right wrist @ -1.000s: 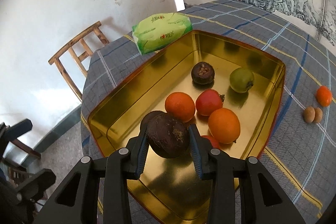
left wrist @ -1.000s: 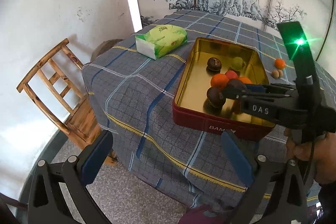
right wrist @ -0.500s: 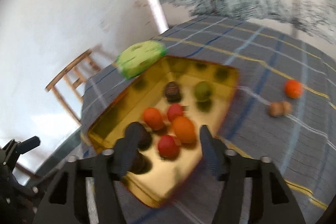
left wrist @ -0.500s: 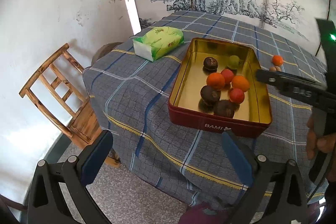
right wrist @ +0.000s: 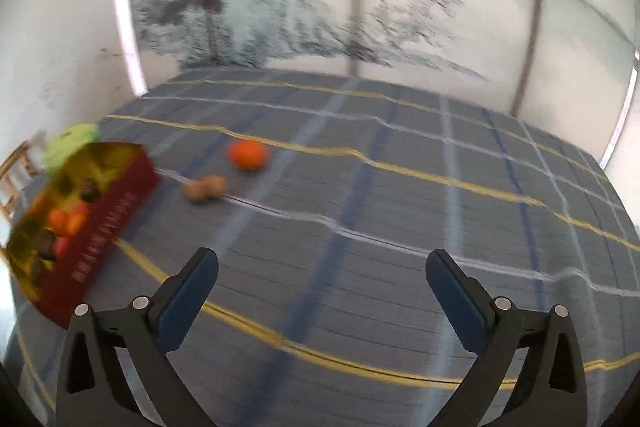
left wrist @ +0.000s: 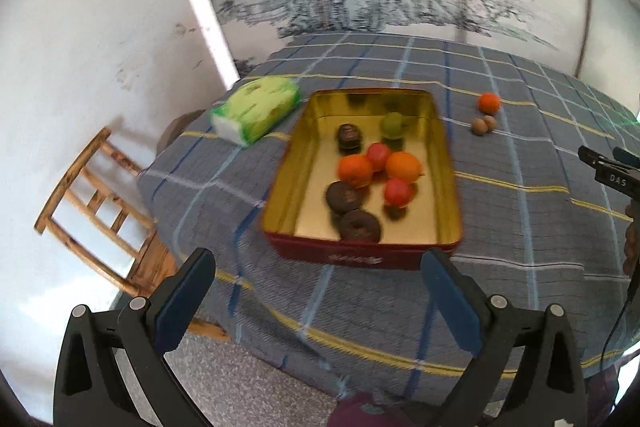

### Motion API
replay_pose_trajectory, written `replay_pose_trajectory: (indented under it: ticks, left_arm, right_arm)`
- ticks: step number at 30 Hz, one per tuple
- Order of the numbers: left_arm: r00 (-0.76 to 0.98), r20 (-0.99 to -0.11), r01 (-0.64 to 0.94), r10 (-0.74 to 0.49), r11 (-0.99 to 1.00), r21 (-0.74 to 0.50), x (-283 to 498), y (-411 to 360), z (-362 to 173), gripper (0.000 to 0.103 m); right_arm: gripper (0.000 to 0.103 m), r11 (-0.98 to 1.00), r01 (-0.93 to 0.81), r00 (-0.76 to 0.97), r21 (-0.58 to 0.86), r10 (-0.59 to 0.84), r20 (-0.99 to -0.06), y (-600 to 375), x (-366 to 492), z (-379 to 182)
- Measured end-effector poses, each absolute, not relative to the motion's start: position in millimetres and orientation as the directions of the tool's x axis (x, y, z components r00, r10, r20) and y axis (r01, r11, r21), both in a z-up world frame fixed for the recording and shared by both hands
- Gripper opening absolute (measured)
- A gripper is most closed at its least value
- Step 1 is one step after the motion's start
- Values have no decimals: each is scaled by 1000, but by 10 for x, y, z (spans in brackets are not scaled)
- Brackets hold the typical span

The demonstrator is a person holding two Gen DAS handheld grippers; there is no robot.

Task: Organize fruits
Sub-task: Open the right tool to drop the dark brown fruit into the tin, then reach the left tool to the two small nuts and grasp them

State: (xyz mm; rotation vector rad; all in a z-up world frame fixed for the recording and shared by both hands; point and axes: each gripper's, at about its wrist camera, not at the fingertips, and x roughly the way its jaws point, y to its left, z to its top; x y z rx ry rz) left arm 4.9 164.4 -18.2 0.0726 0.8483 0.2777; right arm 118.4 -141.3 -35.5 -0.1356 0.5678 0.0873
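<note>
Looking down from the left wrist camera, the whole red tin (left wrist: 360, 259) with its gold lining sits on the plaid tablecloth (left wrist: 520, 227), and only here is its load countable: three dark brown fruits (left wrist: 343, 197), two orange ones (left wrist: 355, 169), two red ones (left wrist: 398, 191) and one green fruit (left wrist: 392, 125) toward the far wall. A green tissue pack (left wrist: 256, 113) lies just left of the tin, and a wooden chair (left wrist: 96, 211) stands beyond the table edge. Right of the tin, well apart from it, a small orange fruit (left wrist: 489, 103) rests on the cloth with two tan nuts (left wrist: 483, 125) just in front of it. The left gripper (left wrist: 316, 291) is spread wide with nothing between its pads. At the right edge, the tips of the right gripper (left wrist: 608, 167) poke in, held by a hand (left wrist: 630, 239).

From the right wrist camera, blurred, the tin (right wrist: 100, 227) is pushed to the left edge and seen from its side, its contents only smears of colour. The orange fruit (right wrist: 248, 154) and the nuts (right wrist: 205, 189) lie ahead and to the left on open cloth (right wrist: 400, 207). The right gripper (right wrist: 322, 277) has its jaws opening, wide apart, with nothing between them.
</note>
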Motion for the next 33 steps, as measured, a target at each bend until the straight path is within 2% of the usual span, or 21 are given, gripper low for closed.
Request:
replay_pose_trajectory:
  ticks: [6,12,19,22,27,30,33]
  left_arm:
    - [647,-720,-135,252,967,216,291,1212,-152,102]
    - [649,-731,-43,210,970,241,601,772,-202,102]
    - [650,-749,60,132,973,223,1016,349,-253,102]
    - [641,-762,102,85,976,194,1225,245,-282,102]
    - [598,-801,176,-23,979,103,1659,187,-325,102]
    - [568,-818,218,-96,975,37,1916,192,-365,102]
    - [567,-815,245,-116,969,32,2137,181,-413,102]
  right_arm:
    - [103,989,-15,770,-148,-83,-633,-2075,1423,-504]
    - [103,972,73,760,-222,-198,-619,-2428,1592,-574]
    - [103,979,81,737,-189,-187,-650,-2644,1765,-618]
    - [103,970,95,710,-222,-223,-668,-2660,1855,-647]
    - [103,992,99,681,-72,-121,-722,-2850,1912,-671]
    - [103,989,133,684,-58,-134,-718,-2892,1902,-687]
    - [103,989,134,692,-58,-136,-709,-2865,1875,-706]
